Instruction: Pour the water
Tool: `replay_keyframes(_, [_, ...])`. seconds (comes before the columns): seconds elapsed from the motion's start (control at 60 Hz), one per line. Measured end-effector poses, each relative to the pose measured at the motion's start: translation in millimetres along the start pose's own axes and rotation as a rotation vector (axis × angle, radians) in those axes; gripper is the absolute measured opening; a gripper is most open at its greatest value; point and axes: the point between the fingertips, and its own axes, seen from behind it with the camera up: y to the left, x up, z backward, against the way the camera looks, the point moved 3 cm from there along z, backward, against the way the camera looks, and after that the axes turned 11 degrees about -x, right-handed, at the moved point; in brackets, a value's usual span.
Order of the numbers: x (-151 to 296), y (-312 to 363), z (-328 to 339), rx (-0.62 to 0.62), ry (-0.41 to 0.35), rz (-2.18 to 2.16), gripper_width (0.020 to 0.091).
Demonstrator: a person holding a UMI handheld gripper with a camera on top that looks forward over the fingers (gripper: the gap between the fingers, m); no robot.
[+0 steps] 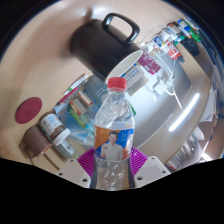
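Gripper view shows a scene that is strongly tilted. At the left of the frame, a round dark red object (27, 110) lies on the pale bench (45, 60). Just below it, at the lower left, some small jars (48, 128) with white labels stand close together; I cannot read the labels.

In the upper middle of the frame there is a big black kettle (100, 42) with a curved handle on top, standing on the bench.

In the lower middle of the frame is the water bottle (114, 130). It is clear plastic, with a red cap and a blue and orange label. Its cap points toward the kettle, but the two are apart. The bottle sits between the two fingers of the hand-held gripper (114, 162), and the purple pads (88, 160) press on its lower body from both sides, so the hand-held gripper is closed around the bottle and carries it.

At the upper right of the frame, a row of small bottles and packages (165, 48) stands along the edge of the bench, too small to tell exactly what they are.
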Motion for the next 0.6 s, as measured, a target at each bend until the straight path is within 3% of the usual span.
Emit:
replay_keyframes(0.167, [-21.3, -1.5, -2.9, 0.005, 0.071, -0.288, 0.0437])
replay_keyframes(0.383, [-40.8, 31.5, 16.0, 0.051, 0.318, -1.45, 0.0438])
replay_keyframes(0.6, [-27.1, 88.2, 20.5, 0.221, 0.411, -2.328, 0.0438])
